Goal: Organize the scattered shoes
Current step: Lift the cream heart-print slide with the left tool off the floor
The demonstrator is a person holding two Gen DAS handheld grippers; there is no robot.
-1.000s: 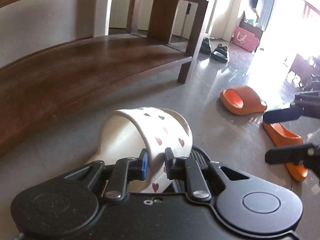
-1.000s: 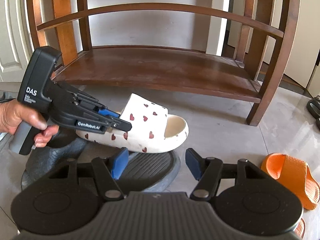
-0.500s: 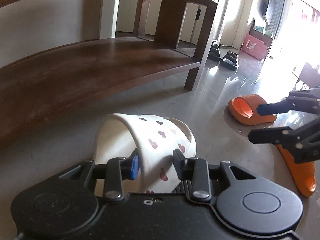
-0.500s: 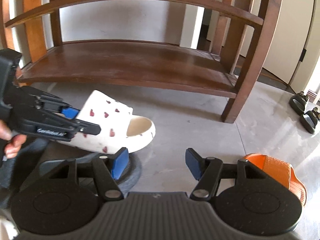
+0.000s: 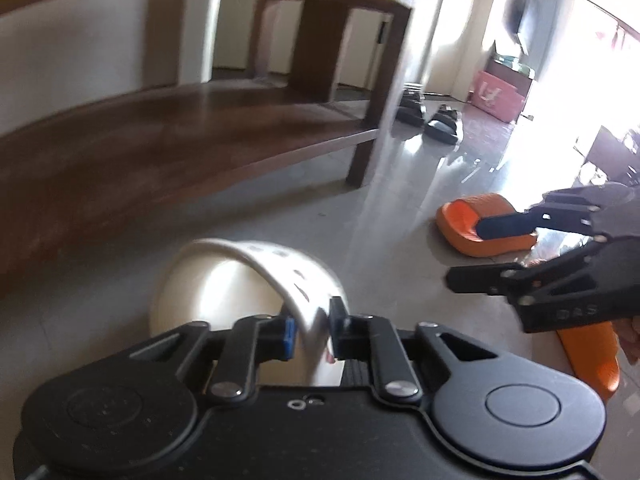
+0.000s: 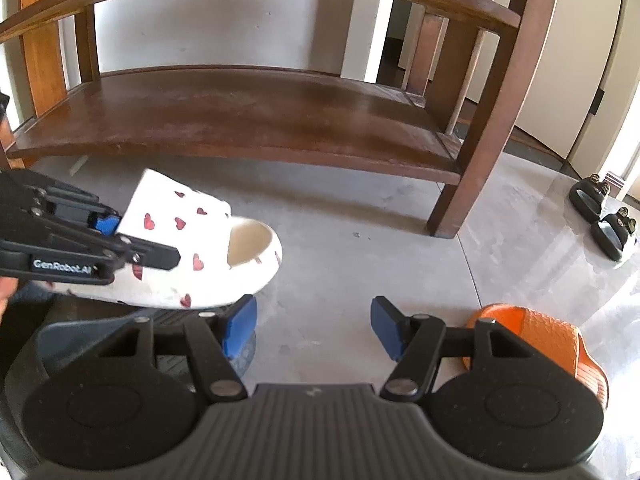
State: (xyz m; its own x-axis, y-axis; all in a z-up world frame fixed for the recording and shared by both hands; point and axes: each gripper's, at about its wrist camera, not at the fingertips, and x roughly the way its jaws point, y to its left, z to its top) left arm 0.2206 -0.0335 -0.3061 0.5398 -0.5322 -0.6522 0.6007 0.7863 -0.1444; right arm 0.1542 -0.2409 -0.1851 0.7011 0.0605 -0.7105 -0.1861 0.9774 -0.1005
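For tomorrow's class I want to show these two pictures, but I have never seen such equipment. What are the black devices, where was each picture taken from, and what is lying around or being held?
There is no robot here. A person holds two hand-held tools, each ending in a two-fingered claw with a wide-angle camera looking forward along its fingers. One picture comes from each tool, so each shows its own claw at the bottom edge.

The left claw has just been closing and now pinches the strap of a white slipper with red hearts. From the right tool's camera you see that slipper and the left tool side-on. The right claw stands open, holding nothing.

On the grey floor lie two orange slippers and a pair of black sandals. Behind stands a wooden shoe rack with bare shelves.
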